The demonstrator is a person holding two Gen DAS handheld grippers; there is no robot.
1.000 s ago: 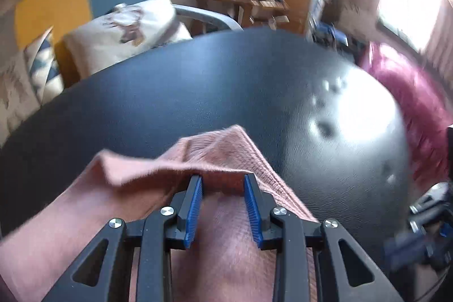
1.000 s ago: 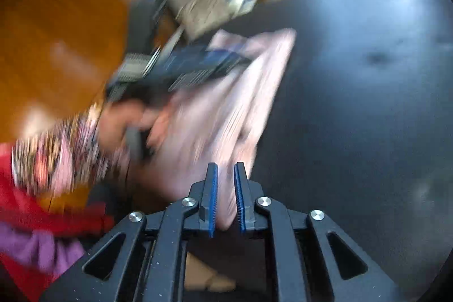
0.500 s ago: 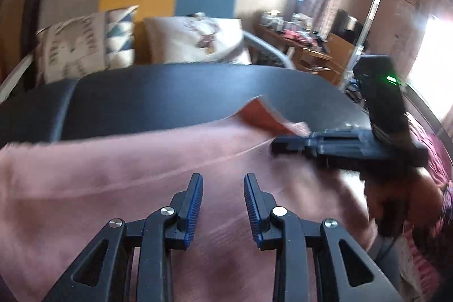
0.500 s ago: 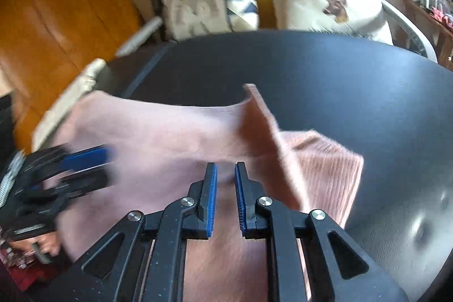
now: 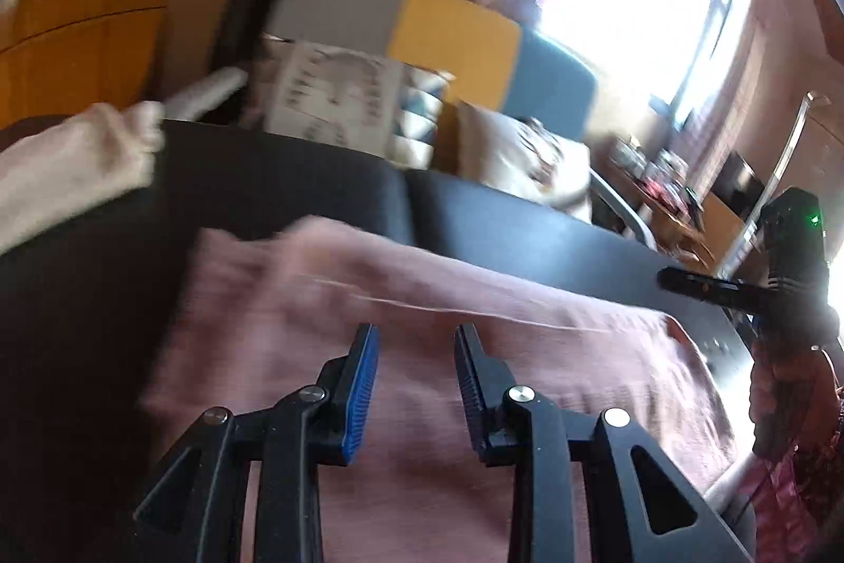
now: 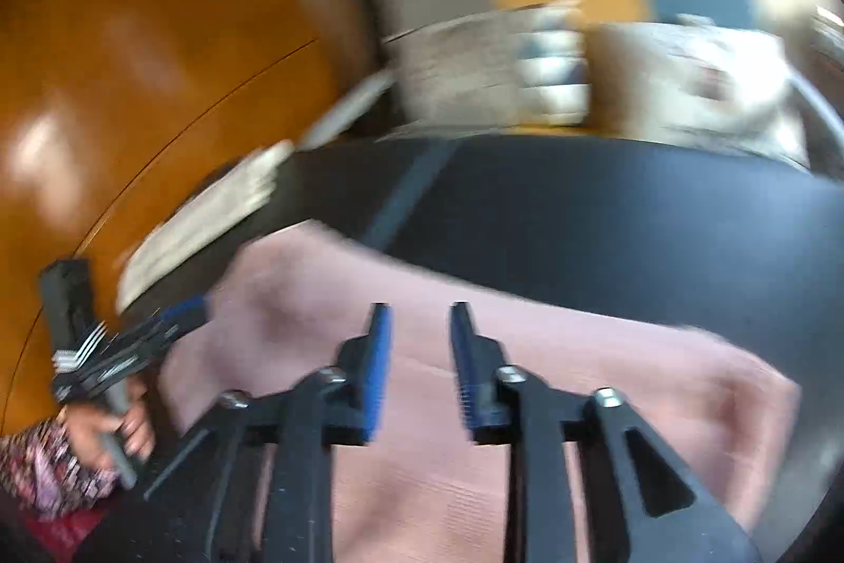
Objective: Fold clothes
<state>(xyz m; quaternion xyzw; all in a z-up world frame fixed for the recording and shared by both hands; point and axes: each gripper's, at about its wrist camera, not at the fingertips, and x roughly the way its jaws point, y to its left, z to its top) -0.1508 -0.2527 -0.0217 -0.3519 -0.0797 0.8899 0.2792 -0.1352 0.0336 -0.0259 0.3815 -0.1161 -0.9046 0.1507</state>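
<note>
Both black two-finger grippers with blue ribbed pads hang over the cloth with nothing between their jaws. The left gripper [image 5: 415,378] stands with its jaws apart above the pink ribbed knit garment [image 5: 401,299]; the right gripper [image 6: 419,362] has just been opening its jaws, and no fabric sits between them now.

The garment lies spread on the black padded tabletop [image 5: 527,230], reaching from 6 o'clock up to the middle of each wrist view, with a fold line running across it. In the left wrist view the right tool shows at 3 o'clock. Beyond the table, at 12 o'clock, stands a sofa with grey, yellow and blue panels [image 5: 448,30] and patterned cushions; a cream fabric piece [image 5: 68,162] rests at 9 o'clock.

By my reading, a fold has just been laid and released. Next comes picking fresh edges, probably the short sides, and pinching only the layers meant to travel.
</note>
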